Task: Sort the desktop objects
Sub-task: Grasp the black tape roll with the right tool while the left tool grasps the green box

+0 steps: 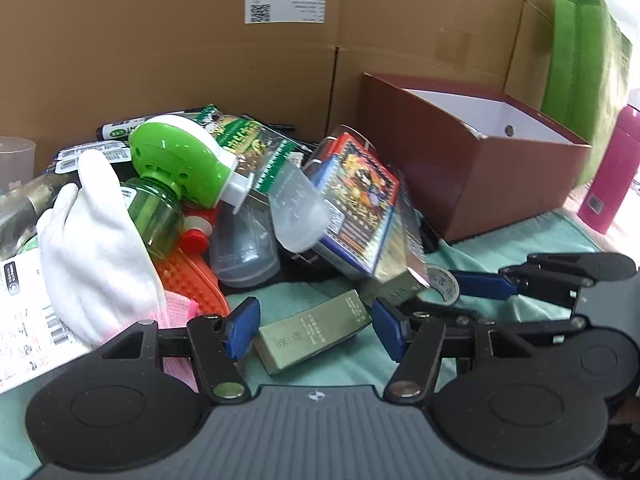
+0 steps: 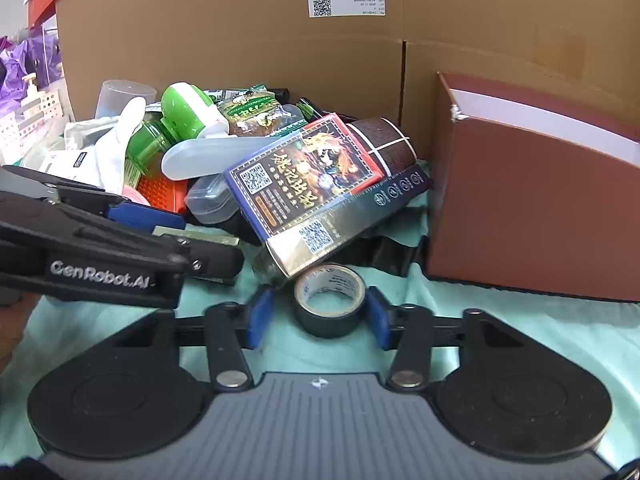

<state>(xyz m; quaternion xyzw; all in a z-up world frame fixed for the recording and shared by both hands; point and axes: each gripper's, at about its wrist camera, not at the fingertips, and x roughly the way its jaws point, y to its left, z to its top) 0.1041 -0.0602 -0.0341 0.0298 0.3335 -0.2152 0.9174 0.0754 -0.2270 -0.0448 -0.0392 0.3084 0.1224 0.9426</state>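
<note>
A pile of desktop objects lies on a teal cloth. My left gripper (image 1: 316, 330) is open, its blue pads either side of a small olive-green box (image 1: 316, 338) lying on the cloth. My right gripper (image 2: 318, 320) is open around a dark green roll of tape (image 2: 329, 306), pads close to its sides. The tape (image 1: 442, 284) shows in the left wrist view with the right gripper's fingers (image 1: 484, 284) by it. The pile holds a card box (image 2: 302, 174), a green plug-in bottle (image 1: 176, 168), a white glove (image 1: 92, 248) and a clear scoop (image 1: 298, 208).
An open brown box with a white inside (image 1: 480, 160) stands at the right, also in the right wrist view (image 2: 532, 208). A big cardboard wall (image 1: 200, 60) closes the back. A pink bottle (image 1: 612, 176) and a green bag (image 1: 580, 72) are at far right.
</note>
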